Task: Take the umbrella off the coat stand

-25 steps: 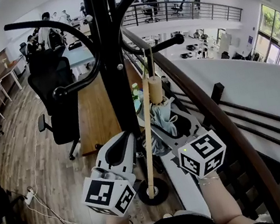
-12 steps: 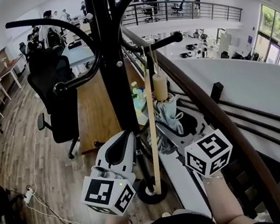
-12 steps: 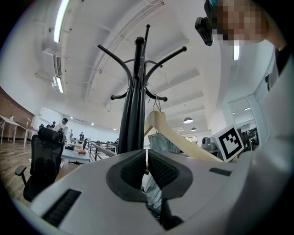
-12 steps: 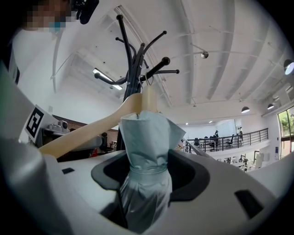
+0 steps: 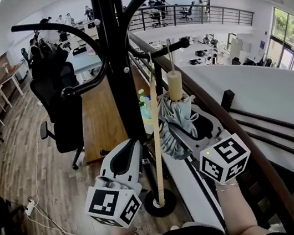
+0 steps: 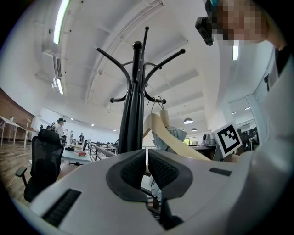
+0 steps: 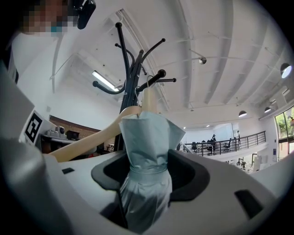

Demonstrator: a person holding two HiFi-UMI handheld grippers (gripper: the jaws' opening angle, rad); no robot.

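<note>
Raising the folded pale grey-blue fabric umbrella in the right hand-held gripper, jaws clamping its soft pleated cloth around the strap. Now sitting higher and further toward the right of the head view than a second ago, bringing the round pale wooden handle closer to the knobbed arm of the glossy black metal coat stand, so probably slackening the thin cord loop, which still appears to be hanging from that arm near frame centre. Keeping the left hand-held gripper low by the stand's pole, ridged dark pads together on nothing, beside the smooth pale wooden hanger dangling from the same stand.
</note>
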